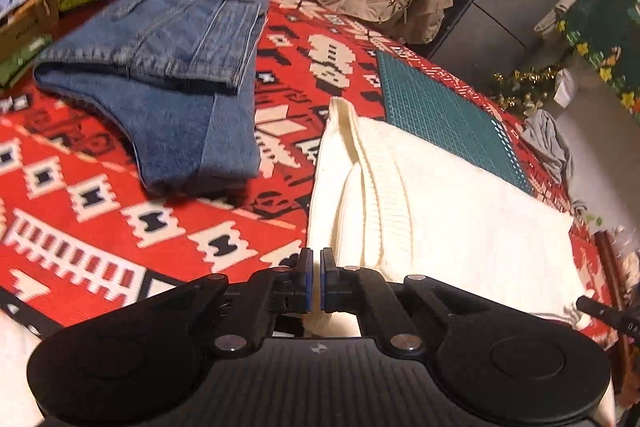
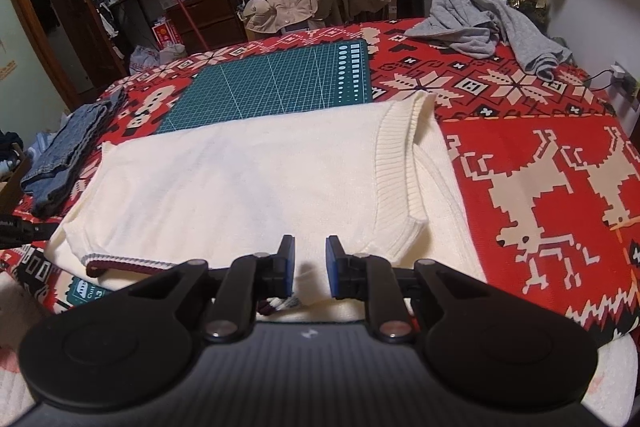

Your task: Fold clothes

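1. Blue-padded left gripper (image 1: 317, 277) sits nearest, jaws pressed almost together, a sliver of the cream sweater (image 1: 440, 195) edge showing in the slit — looks pinched, by my read.
2. Right gripper (image 2: 310, 265) hangs over the near hem, jaws partly apart, nothing held.
3. Sweater lies flat on the red patterned blanket (image 2: 540, 187), overlapping the green cutting mat (image 2: 272, 83).
4. Folded jeans (image 1: 168, 75) already lie to the sweater's left; the grey garment (image 2: 492, 23) waits.
5. Next call: right jaws bite the hem, then both lift and fold.
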Tool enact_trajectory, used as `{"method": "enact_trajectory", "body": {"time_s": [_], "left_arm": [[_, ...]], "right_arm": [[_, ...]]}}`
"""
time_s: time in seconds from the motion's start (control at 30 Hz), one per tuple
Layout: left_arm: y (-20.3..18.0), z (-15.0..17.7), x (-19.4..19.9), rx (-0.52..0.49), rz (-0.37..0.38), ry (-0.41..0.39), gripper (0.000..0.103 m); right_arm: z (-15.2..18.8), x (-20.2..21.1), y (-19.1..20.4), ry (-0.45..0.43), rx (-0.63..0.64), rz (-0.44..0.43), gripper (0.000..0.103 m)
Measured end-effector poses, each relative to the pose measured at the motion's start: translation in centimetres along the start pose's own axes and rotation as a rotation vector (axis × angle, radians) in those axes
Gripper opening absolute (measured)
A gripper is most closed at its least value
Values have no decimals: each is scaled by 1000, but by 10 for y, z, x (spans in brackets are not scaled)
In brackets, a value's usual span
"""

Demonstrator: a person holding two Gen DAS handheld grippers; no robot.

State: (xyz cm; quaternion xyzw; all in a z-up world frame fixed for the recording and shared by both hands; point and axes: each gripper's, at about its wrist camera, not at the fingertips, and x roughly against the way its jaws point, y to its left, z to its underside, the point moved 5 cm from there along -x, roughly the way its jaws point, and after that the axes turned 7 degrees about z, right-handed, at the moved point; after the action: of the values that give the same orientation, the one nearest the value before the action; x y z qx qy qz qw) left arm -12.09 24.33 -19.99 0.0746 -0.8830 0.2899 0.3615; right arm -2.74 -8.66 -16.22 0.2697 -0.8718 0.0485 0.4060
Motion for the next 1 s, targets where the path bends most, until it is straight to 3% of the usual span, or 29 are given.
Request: {"method": "enact_trajectory", "body": {"time_s": [0.23, 0.53, 0.77, 1.0], "left_arm": [[-23, -15, -6, -19, 102, -38, 2], [-95, -28, -51, -128, 223, -4, 2], [-148, -49, -94, -235, 231, 3, 2], [-153, -49, -143, -284, 180, 74, 3]], "right_arm": [[-3, -3, -4, 0, -20, 1, 18], [-25, -13, 9, -31, 8, -11, 17], [-69, -30, 35, -97, 50, -56, 16], [-100, -79, 69, -78, 104, -77, 16]]}}
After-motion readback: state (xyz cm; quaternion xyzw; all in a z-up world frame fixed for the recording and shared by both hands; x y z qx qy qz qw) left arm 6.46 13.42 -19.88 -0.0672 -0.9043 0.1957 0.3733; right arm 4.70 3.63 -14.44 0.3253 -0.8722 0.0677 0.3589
